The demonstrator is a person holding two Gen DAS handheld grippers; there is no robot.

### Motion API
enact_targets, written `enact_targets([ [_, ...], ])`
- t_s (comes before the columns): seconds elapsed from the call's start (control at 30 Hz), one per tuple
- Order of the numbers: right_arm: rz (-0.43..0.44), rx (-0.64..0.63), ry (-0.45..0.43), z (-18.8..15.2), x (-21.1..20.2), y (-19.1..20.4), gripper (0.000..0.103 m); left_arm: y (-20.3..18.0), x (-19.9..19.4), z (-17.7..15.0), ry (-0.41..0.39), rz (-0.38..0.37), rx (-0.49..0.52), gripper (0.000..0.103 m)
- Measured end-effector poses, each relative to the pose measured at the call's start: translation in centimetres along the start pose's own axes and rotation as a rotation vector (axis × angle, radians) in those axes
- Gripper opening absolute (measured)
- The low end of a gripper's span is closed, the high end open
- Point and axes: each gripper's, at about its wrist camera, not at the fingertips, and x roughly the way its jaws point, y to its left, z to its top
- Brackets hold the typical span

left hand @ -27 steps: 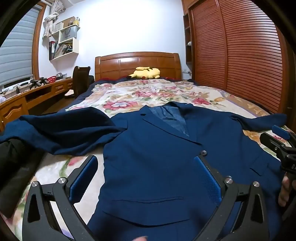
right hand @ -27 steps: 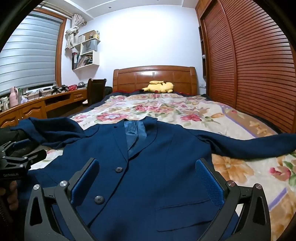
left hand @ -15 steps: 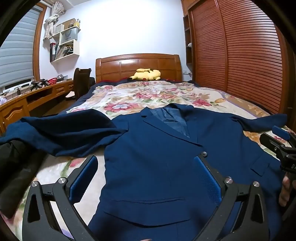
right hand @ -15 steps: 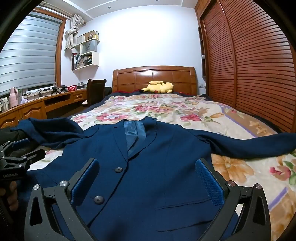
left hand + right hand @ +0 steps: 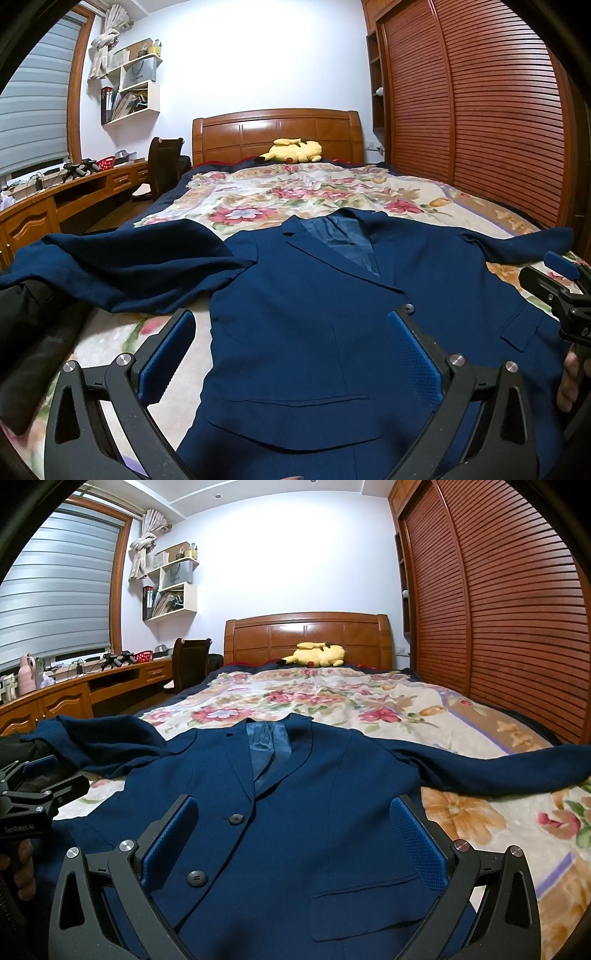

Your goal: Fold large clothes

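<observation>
A navy blue suit jacket (image 5: 314, 325) lies face up on the floral bedspread (image 5: 258, 199), collar pointing to the headboard and both sleeves spread sideways. My left gripper (image 5: 291, 350) hovers over the jacket's left front by a flap pocket, open, nothing between its blue pads. In the right wrist view the same jacket (image 5: 295, 830) shows its two front buttons. My right gripper (image 5: 295, 838) stands open above the jacket's right front, empty. Each gripper shows at the edge of the other's view: the right gripper (image 5: 561, 291) and the left gripper (image 5: 29, 797), each held by a hand.
A yellow plush toy (image 5: 291, 150) rests by the wooden headboard (image 5: 277, 133). Slatted wardrobe doors (image 5: 480, 122) run along the right. A wooden desk (image 5: 74, 694) and chair (image 5: 190, 657) stand to the left. A dark garment (image 5: 33, 332) lies at the bed's near left.
The left wrist view has tilted slightly upward, so the jacket sits a little lower in it. The right gripper has stayed still. Both remain open.
</observation>
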Motion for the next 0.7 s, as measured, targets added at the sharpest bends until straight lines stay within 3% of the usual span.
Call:
enact_targets([
  [0.7,-0.001,0.000,-0.003,-0.03,0.00,-0.01,0.103,0.10,-0.37,0.35,-0.008,0.008,0.005,0.103],
])
